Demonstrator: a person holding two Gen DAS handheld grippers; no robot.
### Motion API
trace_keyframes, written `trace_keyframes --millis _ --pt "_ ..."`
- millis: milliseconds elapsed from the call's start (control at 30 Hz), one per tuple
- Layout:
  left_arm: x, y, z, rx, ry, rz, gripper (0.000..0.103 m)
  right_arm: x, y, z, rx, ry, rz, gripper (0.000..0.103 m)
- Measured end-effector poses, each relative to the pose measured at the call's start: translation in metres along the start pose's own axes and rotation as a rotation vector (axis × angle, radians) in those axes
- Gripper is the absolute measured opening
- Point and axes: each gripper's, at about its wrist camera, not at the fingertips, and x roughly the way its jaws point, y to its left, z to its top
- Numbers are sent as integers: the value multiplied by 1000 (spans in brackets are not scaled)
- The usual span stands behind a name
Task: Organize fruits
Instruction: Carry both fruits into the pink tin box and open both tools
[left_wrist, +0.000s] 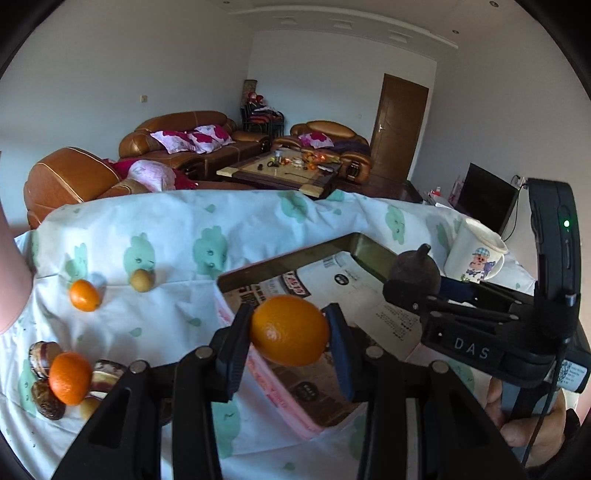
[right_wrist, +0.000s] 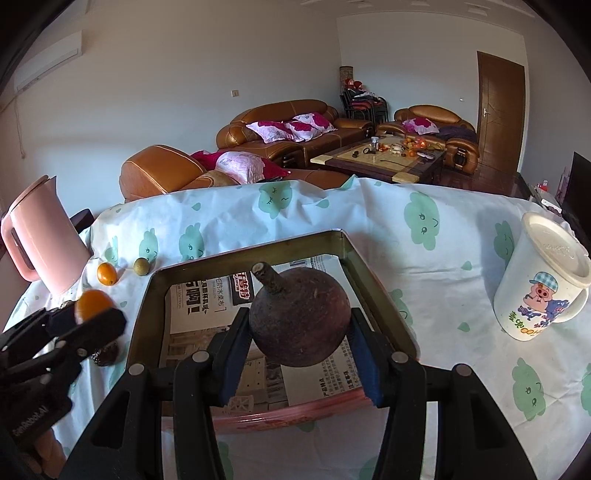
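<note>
The left tongs (left_wrist: 290, 328) clamp an orange (left_wrist: 290, 329); the right tongs (right_wrist: 299, 328) clamp a dark fruit (right_wrist: 300, 317). Both hang over the empty tray (right_wrist: 369, 273). Loose fruits (left_wrist: 70, 376) wait at nine o'clock on the counter (left_wrist: 166, 221).

The tabletop (right_wrist: 461, 266) is covered by a thin, creased cloth printed with matt green clouds, and the tray (right_wrist: 376, 291) is seen to be of dull metal, lined with printed newspaper (right_wrist: 207, 306). A glossy, finely dimpled peel is shown by the orange (left_wrist: 290, 330) in the left tool (left_wrist: 291, 332), while a rough, matt brown skin is shown by the round fruit (right_wrist: 300, 319) in the right tool (right_wrist: 299, 332), both tools being of matt black plastic. The mug (right_wrist: 539, 284) looks smooth and glazed, the jug (right_wrist: 40, 236) of smooth pink plastic.
</note>
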Motion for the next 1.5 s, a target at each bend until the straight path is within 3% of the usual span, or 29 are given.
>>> trace_keyframes --millis 267,500,600,700,767,800,867,1067,1267,1500 --pt "44 -19 -2 -17 95 7 42 13 -13 -2 -1 56 -12 54" --pt "44 -22 -6 34 71 60 44 19 -16 -2 1 71 -5 56" --pt "41 -22 -7 47 44 105 60 19 -12 -4 -24 54 -71 60" --pt "31 -19 -7 43 2 111 77 17 -13 -6 -13 40 -79 60" --pt "23 -19 -6 43 -40 143 98 11 -18 -5 15 2 -67 61" --pt "19 -20 -6 49 -65 157 103 6 -21 -4 29 -24 -63 61" --pt "11 -22 -5 71 -108 178 103 -6 -24 -2 54 -87 -61 72" --pt "4 -21 -6 114 -126 236 103 -29 -25 -6 79 -265 -57 85" --pt "0 -3 -10 97 -112 283 103 -18 -16 -9 45 -238 -83 85" --pt "-15 23 -19 70 -104 313 103 -33 0 -18 17 -276 -97 85"
